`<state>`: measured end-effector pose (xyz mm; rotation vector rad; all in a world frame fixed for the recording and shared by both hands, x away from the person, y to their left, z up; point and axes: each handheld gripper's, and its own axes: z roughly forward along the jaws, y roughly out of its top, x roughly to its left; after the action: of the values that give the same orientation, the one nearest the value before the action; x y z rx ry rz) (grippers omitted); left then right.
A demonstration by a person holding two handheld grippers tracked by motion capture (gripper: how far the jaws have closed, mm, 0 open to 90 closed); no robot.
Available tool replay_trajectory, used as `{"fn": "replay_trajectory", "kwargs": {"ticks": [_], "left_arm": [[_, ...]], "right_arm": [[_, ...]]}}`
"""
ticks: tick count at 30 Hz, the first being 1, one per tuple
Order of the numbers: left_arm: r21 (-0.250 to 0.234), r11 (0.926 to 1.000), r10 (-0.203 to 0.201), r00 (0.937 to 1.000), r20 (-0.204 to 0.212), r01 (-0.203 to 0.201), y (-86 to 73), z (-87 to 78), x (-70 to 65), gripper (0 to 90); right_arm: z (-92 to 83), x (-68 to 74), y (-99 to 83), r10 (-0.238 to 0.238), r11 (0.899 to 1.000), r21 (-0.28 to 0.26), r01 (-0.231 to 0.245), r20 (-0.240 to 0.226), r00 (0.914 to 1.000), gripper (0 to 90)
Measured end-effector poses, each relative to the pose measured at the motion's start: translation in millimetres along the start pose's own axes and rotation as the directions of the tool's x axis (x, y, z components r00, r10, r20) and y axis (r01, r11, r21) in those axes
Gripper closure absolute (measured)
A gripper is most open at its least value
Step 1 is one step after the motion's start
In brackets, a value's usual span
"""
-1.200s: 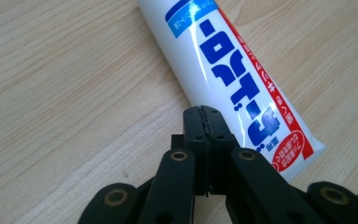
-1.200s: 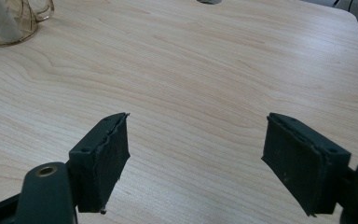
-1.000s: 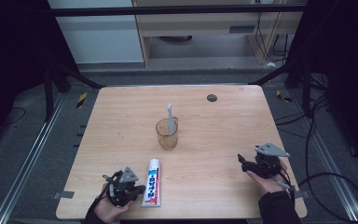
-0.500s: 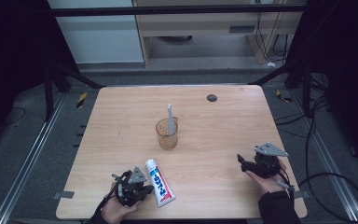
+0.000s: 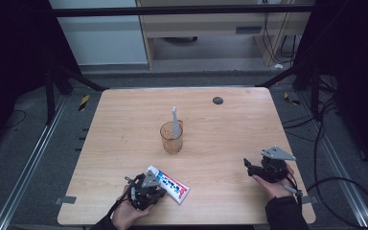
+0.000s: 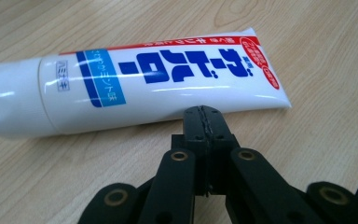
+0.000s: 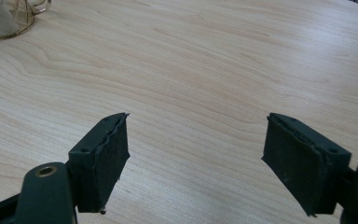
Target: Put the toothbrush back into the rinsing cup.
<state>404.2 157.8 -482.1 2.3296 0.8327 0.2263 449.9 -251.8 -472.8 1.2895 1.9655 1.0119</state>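
One toothpaste tube [image 5: 169, 184] is seen lying flat on the counter [image 5: 124, 124], lower centre of frame, nudged by the left gripper [image 6: 204, 112], jaws closed, empty. Right gripper [image 7: 196, 163]: jaws wide open, idle. Recommended: pushes kept low, slow, near tube's mid-length to avoid spin.

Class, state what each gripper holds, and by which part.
Nothing. The left gripper is shut, tips against the white toothpaste tube on the table; the right gripper is open, empty.

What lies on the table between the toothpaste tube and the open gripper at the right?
Nothing: the high view shows bare table between toothpaste tube and right gripper.
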Motion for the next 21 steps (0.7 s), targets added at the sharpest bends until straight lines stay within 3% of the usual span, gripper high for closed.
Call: {"fn": "replay_trajectory", "kwargs": {"ticks": [21], "left_arm": [[-0.034, 0.9991, 0.027, 0.9996, 0.003, -0.027, 24.0, 18.4, -5.3, 89.8]], "right_arm": [[1.2, 0.1, -0.2, 0.0, 1.0, 0.006, 0.0, -0.005, 1.0, 22.0]]}}
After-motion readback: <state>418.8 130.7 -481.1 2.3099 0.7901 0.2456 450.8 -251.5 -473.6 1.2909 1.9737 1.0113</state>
